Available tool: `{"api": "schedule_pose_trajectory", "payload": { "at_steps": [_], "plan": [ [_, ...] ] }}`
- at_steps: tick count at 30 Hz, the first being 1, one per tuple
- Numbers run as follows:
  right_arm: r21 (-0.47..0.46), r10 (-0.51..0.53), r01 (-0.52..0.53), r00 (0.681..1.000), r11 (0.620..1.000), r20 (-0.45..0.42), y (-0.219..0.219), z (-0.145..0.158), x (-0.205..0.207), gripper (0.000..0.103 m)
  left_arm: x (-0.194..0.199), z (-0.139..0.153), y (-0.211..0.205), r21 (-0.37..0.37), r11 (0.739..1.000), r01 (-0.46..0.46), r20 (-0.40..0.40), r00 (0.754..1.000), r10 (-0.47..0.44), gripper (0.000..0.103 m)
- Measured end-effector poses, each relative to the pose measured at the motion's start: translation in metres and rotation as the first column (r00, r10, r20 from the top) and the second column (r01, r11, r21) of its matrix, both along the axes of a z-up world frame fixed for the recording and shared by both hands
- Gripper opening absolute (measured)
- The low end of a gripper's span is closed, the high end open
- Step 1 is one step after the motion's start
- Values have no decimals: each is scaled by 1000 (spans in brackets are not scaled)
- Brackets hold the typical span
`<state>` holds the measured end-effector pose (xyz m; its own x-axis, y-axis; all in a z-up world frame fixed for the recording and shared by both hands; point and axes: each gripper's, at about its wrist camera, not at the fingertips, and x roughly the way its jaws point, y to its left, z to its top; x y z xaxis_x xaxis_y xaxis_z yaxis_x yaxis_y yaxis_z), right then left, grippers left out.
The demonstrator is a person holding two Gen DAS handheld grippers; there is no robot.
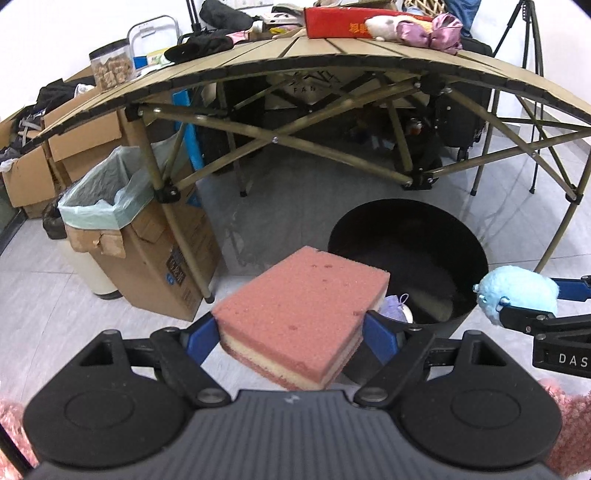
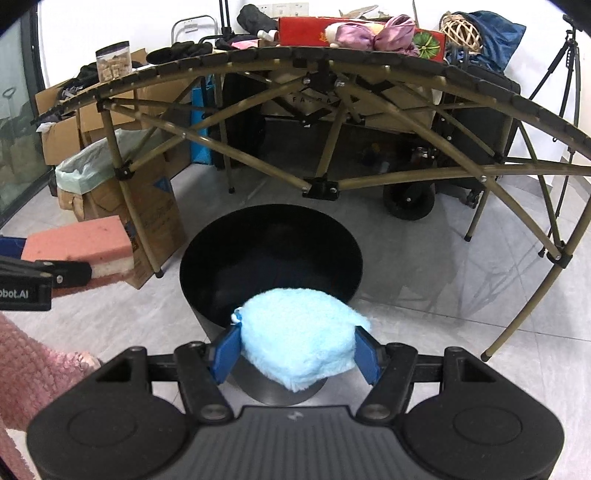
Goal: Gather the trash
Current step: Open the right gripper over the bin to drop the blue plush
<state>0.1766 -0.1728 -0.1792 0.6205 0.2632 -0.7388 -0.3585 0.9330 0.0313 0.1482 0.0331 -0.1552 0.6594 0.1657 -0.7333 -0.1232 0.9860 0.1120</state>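
Pink sponge (image 1: 303,314) clamped in left hand-held gripper (image 1: 291,332), near the black bin (image 1: 476,254) rim; blue fluffy cloth (image 2: 299,336) clamped in right hand-held gripper (image 2: 295,350). Risk: sponge released short of the opening would strike the rim and fall to the floor.

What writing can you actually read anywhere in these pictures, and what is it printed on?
"DAS": on the right tongs' black body.
"bot.AI": on the left tongs' black body, start cut off.
"FAN": on the beige panel under the table, rest hidden.
Red box lettering and cardboard box labels: too blurred.
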Motion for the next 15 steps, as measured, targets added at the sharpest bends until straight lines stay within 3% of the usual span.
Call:
{"api": "schedule_pose_trajectory", "payload": {
  "at_steps": [15],
  "plan": [
    [-15, 51, -51, 999, 999, 9, 28, -8, 44, 64, 21, -6, 16, 11, 998, -65, -20, 998, 65, 83]
  ]
}}
